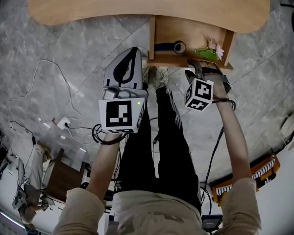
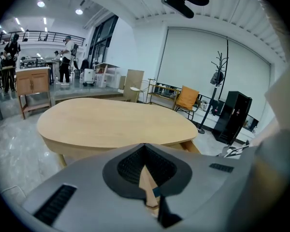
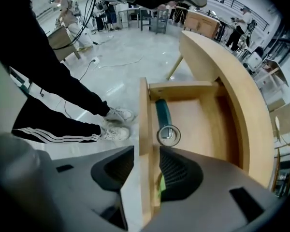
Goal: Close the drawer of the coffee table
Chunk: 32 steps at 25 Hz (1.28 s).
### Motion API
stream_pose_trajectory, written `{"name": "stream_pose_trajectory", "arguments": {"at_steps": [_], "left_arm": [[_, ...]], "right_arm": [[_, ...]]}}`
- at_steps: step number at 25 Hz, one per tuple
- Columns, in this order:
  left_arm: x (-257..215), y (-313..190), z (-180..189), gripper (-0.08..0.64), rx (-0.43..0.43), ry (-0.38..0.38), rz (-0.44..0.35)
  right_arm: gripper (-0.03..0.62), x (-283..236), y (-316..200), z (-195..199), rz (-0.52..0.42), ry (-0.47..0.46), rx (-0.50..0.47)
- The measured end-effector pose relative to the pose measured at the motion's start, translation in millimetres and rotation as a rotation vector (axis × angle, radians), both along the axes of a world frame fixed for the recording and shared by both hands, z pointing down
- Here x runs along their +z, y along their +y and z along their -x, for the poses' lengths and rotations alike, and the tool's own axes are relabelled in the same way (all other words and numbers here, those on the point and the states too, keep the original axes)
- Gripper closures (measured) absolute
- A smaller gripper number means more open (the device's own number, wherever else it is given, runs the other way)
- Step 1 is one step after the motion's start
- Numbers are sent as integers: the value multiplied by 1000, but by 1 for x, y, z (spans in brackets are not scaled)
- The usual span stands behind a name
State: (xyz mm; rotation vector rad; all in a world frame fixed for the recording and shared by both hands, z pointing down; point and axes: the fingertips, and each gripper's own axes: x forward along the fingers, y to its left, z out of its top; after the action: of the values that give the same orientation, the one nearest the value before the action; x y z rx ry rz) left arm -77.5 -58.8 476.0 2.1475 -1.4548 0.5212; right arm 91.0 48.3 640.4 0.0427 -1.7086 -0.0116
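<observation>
The oval wooden coffee table (image 1: 137, 4) fills the top of the head view, and its drawer (image 1: 186, 58) stands pulled out toward me. Inside lie a teal-handled round ring tool (image 1: 179, 47) and a green sprig with a pink flower (image 1: 209, 50). My right gripper (image 1: 193, 66) points down at the drawer's front wall (image 3: 145, 110). In the right gripper view it (image 3: 145, 173) is open, one jaw on each side of that wall, pads not pressing. My left gripper (image 1: 135, 50) hangs left of the drawer, aimed at the table (image 2: 111, 122). It (image 2: 145, 146) is shut and holds nothing.
My legs and white shoes (image 1: 159, 75) stand just before the drawer. Cables and a power strip (image 1: 63, 124) lie on the marble floor to the left, with a wooden stool (image 1: 59, 177) lower left. An orange-edged case (image 1: 255, 175) sits lower right. People and furniture stand far behind the table.
</observation>
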Motion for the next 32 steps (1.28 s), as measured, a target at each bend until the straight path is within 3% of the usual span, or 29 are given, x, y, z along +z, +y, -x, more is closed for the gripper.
{"name": "stream_pose_trajectory", "arguments": {"at_steps": [9, 14, 23, 32], "left_arm": [[6, 1, -6, 551, -6, 16, 14], [0, -2, -17, 551, 34, 8, -6], [-3, -2, -15, 551, 33, -5, 13], [-8, -19, -23, 551, 10, 4, 18]], "right_arm": [[509, 26, 5, -7, -35, 70, -48], [514, 23, 3, -6, -48, 64, -22], [523, 4, 3, -5, -56, 81, 11], [522, -20, -19, -5, -161, 52, 63]]}}
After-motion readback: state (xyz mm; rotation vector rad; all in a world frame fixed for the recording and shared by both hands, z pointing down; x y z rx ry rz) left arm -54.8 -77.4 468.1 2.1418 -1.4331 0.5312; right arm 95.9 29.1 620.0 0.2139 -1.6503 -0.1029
